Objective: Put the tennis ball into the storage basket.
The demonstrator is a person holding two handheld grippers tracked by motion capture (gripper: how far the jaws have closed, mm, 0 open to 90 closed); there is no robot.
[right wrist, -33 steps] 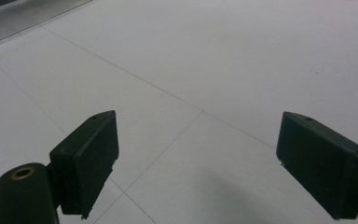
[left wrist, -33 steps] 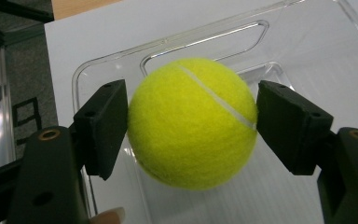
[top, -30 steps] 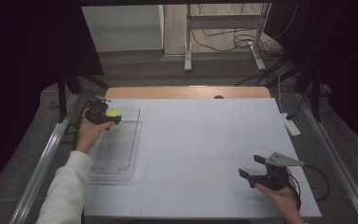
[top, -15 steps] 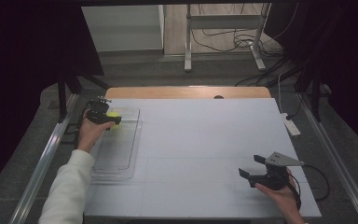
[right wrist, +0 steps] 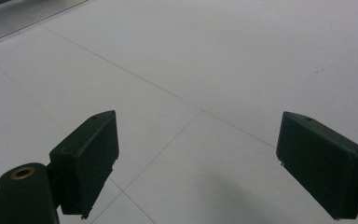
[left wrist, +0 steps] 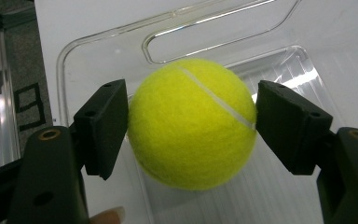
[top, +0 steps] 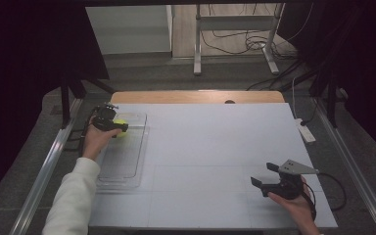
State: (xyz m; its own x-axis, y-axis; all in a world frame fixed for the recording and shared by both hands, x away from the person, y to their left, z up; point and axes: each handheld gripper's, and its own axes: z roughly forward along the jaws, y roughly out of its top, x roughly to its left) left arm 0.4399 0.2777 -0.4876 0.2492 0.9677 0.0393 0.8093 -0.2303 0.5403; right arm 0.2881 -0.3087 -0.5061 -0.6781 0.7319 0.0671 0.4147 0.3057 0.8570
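the left hand-held gripper [left wrist: 191, 126] has its jaws closed against both sides of the tennis ball [left wrist: 192, 123], holding it over the far end of the clear tray [top: 125, 156] on the counter [top: 215, 147]. the pickup looks done; setting the ball down or carrying it off is left. the right hand-held gripper [right wrist: 196, 163] hovers wide open and empty above the counter's near right.

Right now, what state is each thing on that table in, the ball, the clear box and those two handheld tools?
Tennis ball: gripped between the left tool's jaws, held over the far end of the tray.
Clear plastic tray: upright on the table's left side, nothing lying in it.
Left tool: shut on the ball.
Right tool: jaws wide open, holding nothing, over bare table.
Table: white top, flat.
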